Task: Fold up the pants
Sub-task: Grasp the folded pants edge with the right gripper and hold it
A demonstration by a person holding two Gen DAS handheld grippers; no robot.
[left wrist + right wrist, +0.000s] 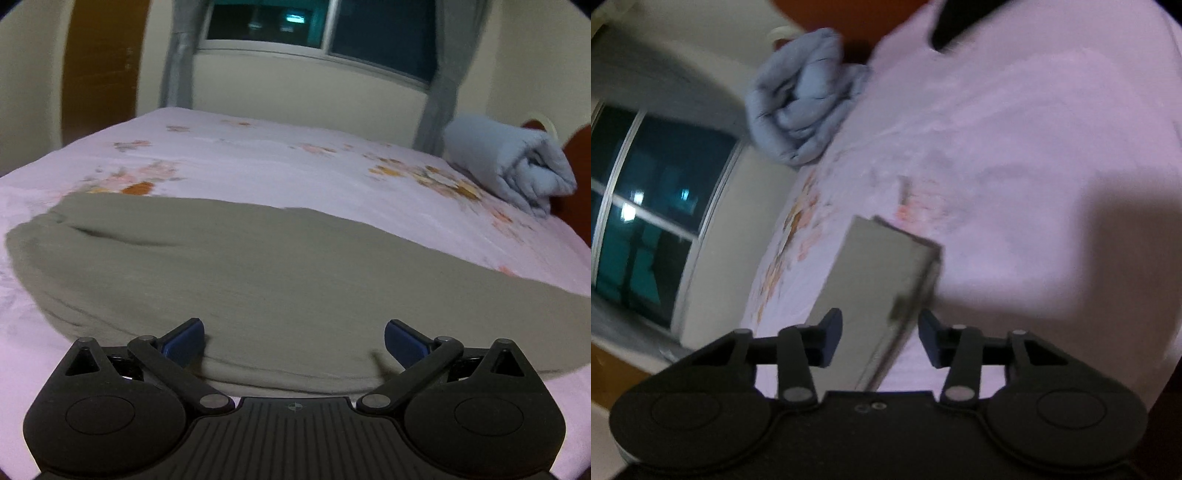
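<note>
Left wrist view: left gripper (pixel 294 341) is sitting at bottom centre w/ jaws spread wide, nothing between them; olive pants (pixel 236 273) are lying folded across mid-frame on pink floral bedsheet (pixel 258 155); blue blanket (pixel 517 162) at upper right. Right wrist view: right gripper (pixel 880 338) jaws are standing partly apart, pants (pixel 882 273) end showing between them; pads aren't pressing cloth.

Black left gripper (pixel 294 341) — 2 blue pads, ribbed base

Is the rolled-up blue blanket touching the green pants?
Apart. The left wrist view shows flowered sheet between the blue blanket and green pants.
</note>
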